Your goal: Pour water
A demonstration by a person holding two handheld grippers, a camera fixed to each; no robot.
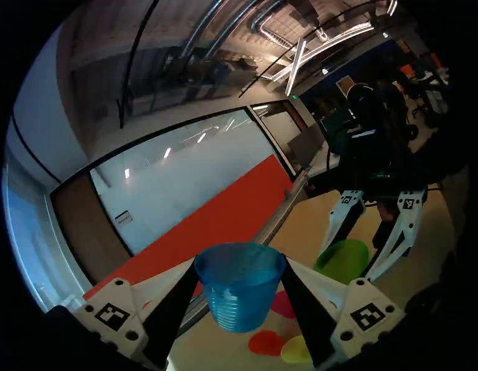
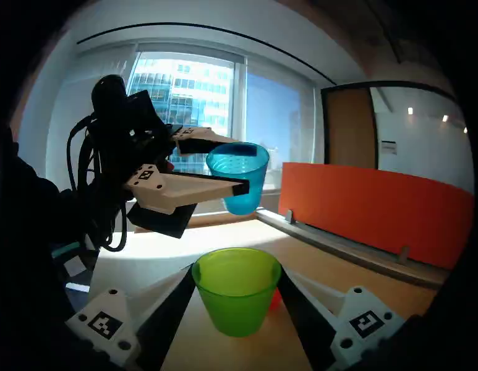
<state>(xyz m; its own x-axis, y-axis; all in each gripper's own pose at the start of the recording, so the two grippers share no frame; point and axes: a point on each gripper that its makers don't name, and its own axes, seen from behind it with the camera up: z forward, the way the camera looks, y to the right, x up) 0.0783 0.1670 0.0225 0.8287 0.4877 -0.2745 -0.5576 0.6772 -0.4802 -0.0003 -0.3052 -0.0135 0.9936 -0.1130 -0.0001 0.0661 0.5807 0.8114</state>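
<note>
My left gripper (image 1: 240, 275) is closed on a blue cup (image 1: 239, 297), one finger pressing each side, the cup upright and raised in the air. My right gripper (image 2: 237, 281) clamps a green cup (image 2: 237, 294) the same way, low over a pale wooden table (image 2: 337, 272).

The left gripper view looks up at an indoor scene: long ceiling lights (image 1: 295, 62) and pipes overhead, with a large white wall panel to the left. Beyond the blue cup, to the right, it shows the right gripper (image 1: 356, 260) from the front, with the green cup (image 1: 342, 260) between its white fingers. On the table near the blue cup lie three flat coloured spots – one pink (image 1: 282, 304), one red (image 1: 266, 343), one yellow (image 1: 294, 350).

The right gripper view faces the other way, towards a bright window (image 2: 183, 93) with tall buildings outside. Here the left gripper (image 2: 242, 165) reaches in from the left, trailing black cables (image 2: 84, 185), and holds the blue cup (image 2: 237, 179) higher than the green cup and farther off – its open mouth leans slightly towards the camera. I cannot tell if either cup holds water.

An orange partition (image 2: 375, 210) runs along the table's far edge and appears in both views. In all: two cups, two grippers, three spots, one partition.
</note>
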